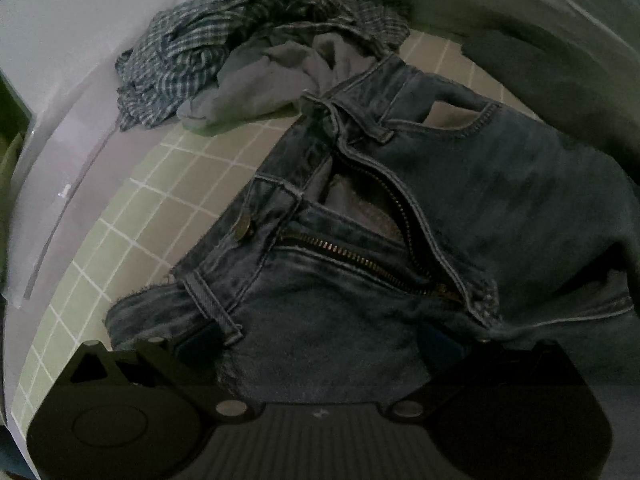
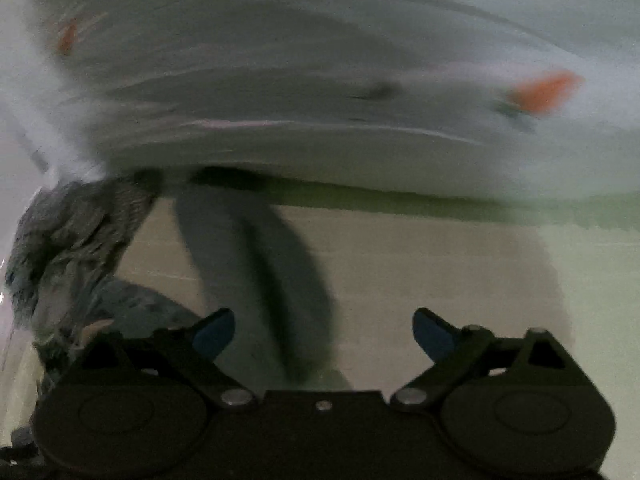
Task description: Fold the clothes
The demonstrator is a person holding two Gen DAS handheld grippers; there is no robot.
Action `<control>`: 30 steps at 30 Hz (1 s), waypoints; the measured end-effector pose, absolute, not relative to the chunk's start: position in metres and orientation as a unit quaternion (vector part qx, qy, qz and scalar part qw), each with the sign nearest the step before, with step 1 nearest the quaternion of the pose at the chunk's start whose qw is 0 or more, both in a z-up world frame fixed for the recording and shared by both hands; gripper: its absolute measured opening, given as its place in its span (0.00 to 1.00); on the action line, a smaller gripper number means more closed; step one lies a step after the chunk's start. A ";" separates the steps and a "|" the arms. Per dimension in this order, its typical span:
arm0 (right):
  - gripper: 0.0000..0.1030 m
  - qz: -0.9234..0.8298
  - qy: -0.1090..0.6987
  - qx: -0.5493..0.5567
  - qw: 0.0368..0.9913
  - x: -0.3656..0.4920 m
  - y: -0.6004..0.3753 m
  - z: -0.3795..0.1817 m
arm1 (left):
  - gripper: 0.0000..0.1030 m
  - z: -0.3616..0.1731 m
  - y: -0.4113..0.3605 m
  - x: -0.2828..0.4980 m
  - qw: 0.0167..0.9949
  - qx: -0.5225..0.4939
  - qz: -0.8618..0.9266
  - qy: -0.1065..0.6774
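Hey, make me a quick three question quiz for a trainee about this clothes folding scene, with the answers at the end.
1. True or false: the zipper on the jeans is open.
2. Which garment lies heaped beyond the jeans: A) plaid shirt, B) red towel, C) white sock?
3. Fill in: the right gripper has its jaws ____ and holds nothing.

Key: 1 true; 2 A; 3 open. The left gripper has denim between its fingers, though its pads are mostly hidden.

Left wrist camera sits close over the jeans (image 1: 400, 220); right wrist camera, blurred, sees them farther off.
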State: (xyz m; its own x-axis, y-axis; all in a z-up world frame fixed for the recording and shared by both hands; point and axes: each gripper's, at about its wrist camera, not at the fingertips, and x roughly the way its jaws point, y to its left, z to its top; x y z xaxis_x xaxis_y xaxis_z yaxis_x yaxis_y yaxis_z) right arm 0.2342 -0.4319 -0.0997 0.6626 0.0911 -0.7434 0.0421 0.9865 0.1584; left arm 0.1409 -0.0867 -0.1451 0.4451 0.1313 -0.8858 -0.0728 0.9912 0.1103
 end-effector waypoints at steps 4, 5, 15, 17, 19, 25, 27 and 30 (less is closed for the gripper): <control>0.59 0.045 0.455 0.051 0.888 0.260 -0.407 -0.124 | 1.00 -0.146 -0.084 0.141 0.850 0.025 0.057 0.523; 0.47 0.049 0.461 0.048 0.885 0.262 -0.405 -0.130 | 1.00 -0.146 -0.083 0.141 0.850 0.024 0.056 0.523; 0.04 -0.054 0.385 0.119 0.914 0.137 -0.474 -0.111 | 1.00 -0.148 -0.081 0.139 0.855 0.016 0.057 0.516; 0.04 -0.074 0.404 0.123 0.903 0.106 -0.486 -0.116 | 1.00 -0.148 -0.082 0.139 0.854 0.015 0.058 0.517; 0.09 -0.089 0.425 0.116 0.894 0.083 -0.492 -0.123 | 1.00 -0.148 -0.082 0.140 0.853 0.015 0.059 0.518; 0.49 -0.095 0.419 0.052 0.901 0.072 -0.469 -0.117 | 1.00 -0.147 -0.082 0.143 0.848 0.013 0.061 0.526; 0.67 -0.079 0.398 0.030 0.914 0.086 -0.458 -0.109 | 1.00 -0.146 -0.082 0.143 0.848 0.013 0.061 0.526; 0.82 -0.045 0.406 -0.001 0.913 0.115 -0.444 -0.114 | 1.00 -0.146 -0.082 0.143 0.849 0.012 0.062 0.525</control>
